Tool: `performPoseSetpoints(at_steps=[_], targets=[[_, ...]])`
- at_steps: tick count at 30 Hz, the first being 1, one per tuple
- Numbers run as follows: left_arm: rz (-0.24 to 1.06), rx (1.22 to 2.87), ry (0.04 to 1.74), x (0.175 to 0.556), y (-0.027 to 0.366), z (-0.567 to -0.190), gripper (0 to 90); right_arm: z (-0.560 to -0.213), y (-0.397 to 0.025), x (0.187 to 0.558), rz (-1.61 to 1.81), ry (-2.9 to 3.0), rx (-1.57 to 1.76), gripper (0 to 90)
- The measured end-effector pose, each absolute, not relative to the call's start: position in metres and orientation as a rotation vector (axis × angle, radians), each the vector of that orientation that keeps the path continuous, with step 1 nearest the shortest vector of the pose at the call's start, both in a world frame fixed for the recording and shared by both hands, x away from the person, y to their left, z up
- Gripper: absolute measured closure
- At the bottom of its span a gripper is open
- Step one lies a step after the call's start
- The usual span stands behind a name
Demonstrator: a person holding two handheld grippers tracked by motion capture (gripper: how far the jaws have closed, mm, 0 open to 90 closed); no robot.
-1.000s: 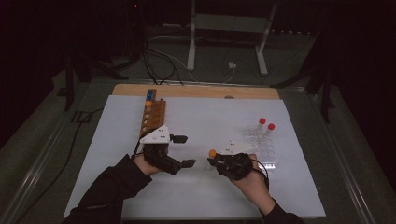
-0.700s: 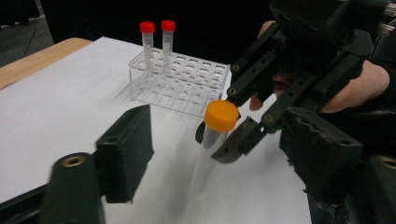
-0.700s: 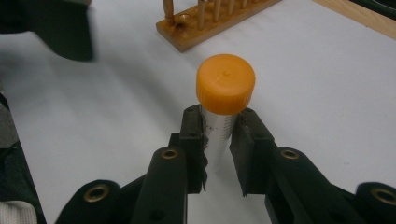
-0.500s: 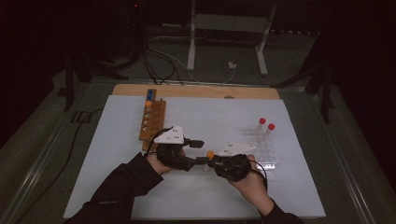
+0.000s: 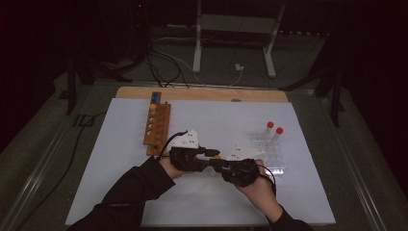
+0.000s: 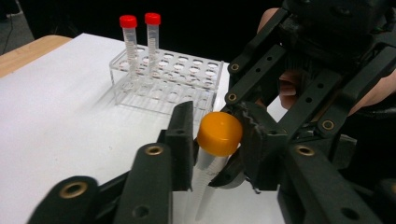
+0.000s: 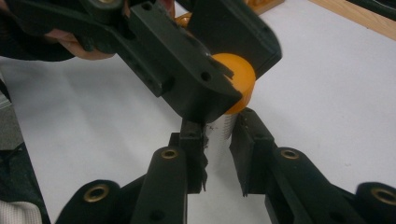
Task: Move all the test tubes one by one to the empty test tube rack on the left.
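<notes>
Both grippers on orange-capped tube (image 6: 212, 154) — left gripper (image 6: 217, 140) at cap, right gripper (image 7: 217, 133) on body.

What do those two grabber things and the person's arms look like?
Both grabbers are black. The left gripper and the right gripper each carry a pale grey three-cornered plate on top. Their jaws are flat black bars joined by brass-coloured rivets, with toothed black pads at the tips. A thin black cable loops from the left one. The person wears dark long sleeves.
</notes>
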State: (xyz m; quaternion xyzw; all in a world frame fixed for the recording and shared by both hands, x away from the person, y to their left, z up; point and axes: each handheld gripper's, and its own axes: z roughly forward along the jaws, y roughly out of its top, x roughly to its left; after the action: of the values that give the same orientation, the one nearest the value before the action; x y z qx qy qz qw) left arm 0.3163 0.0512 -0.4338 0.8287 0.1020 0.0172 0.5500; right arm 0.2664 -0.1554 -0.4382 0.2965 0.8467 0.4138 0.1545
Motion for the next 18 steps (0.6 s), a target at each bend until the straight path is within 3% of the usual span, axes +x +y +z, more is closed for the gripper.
performPoseSetpoints(at_steps=[12, 18], targets=[[0.077, 1.956, 0.220, 0.316, 0.052, -0.430, 71.7, -0.438, -0.158, 0.267, 1.229, 2.415, 0.861, 73.8], [0.112, 1.952, 0.253, 0.320, 0.062, -0.423, 71.8, -0.432, -0.164, 0.266, 1.281, 2.352, 0.879, 53.0]])
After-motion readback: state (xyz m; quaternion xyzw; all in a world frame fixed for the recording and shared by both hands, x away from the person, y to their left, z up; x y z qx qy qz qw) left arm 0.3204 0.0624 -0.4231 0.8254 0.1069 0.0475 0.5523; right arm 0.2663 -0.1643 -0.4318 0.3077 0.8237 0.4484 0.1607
